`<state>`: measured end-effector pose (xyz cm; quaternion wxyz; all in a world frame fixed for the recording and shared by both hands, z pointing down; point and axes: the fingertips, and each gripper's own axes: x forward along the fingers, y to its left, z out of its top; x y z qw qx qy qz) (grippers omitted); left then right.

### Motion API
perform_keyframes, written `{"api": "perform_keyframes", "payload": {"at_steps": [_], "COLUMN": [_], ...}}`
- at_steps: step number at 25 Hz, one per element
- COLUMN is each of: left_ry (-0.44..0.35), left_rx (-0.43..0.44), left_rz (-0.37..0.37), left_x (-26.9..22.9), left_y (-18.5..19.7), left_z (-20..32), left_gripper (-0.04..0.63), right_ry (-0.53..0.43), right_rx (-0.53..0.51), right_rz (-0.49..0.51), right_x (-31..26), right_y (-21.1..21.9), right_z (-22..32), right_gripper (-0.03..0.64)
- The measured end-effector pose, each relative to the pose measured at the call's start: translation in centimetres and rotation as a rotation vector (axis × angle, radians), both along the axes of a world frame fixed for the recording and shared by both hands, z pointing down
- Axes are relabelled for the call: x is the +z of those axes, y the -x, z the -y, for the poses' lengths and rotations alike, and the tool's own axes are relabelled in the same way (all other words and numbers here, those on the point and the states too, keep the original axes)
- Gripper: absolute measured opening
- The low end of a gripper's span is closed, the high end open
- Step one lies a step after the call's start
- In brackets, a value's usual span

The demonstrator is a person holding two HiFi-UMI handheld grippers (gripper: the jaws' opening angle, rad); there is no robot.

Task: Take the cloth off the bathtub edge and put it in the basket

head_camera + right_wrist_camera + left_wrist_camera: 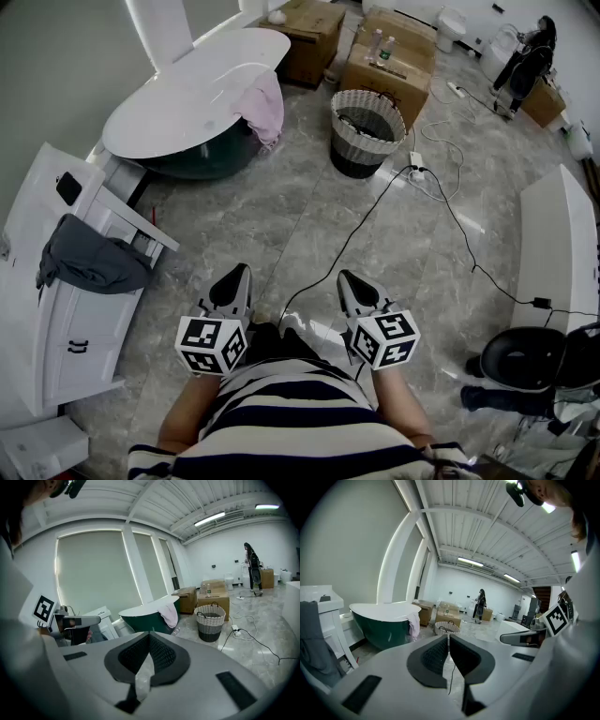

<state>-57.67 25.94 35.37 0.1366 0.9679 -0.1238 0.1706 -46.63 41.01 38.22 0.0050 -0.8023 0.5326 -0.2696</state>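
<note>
A person in a striped top stands on a marble floor, holding two claws low in front of the body. The left claw (241, 272) and the right claw (345, 278) are both clenched with nothing between their jaws, side by side and tipped slightly downward. The pink cloth (265, 105) hangs over the rim of the white and green bathtub (187, 103), well ahead of both claws and a little to the left. The woven basket (364, 150) stands on the floor well ahead of the right claw, near the cloth. The step in hand appears to be the approach. Walk to the tub, release one claw before arriving, and pinch the cloth where it bunches over the rim. A black cable (373, 216) crosses the floor ahead and is best stepped over.
</note>
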Motion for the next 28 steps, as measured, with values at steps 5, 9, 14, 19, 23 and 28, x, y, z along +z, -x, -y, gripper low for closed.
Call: {"api": "perform_keyframes", "payload": {"at_steps": [5,9,14,19,23,28], "left_ry": [0.008,0.001,0.026,0.034,0.039,0.051], "left_rx": [-0.003,0.028,0.062,0.077,0.067,0.046], "left_rz": [0.001,-0.003,-0.011,-0.028,-0.016,-0.008], "left_x": [0.2,0.4,1.1,0.8,1.1,1.7], "left_y": [-0.7,-2.5,-5.7,-8.9,-10.3,-11.8], "left_z": [0.5,0.9,1.9,3.6,6.2,9.7], "left_gripper": [0.026,0.026,0.026,0.026,0.026,0.026], "right_ry": [0.006,0.008,0.007,0.020,0.026,0.027], "right_rx": [0.000,0.006,0.021,-0.005,-0.026,-0.048], "right_rz": [-0.015,-0.021,-0.013,-0.011,-0.002,0.007], "right_x": [0.0,0.1,0.4,0.5,0.8,1.1], "right_y": [-0.8,-1.6,-3.5,-5.9,-7.9,-9.5], "right_z": [0.5,1.2,2.4,4.7,7.7,11.6], "right_gripper": [0.027,0.026,0.026,0.026,0.026,0.026]}}
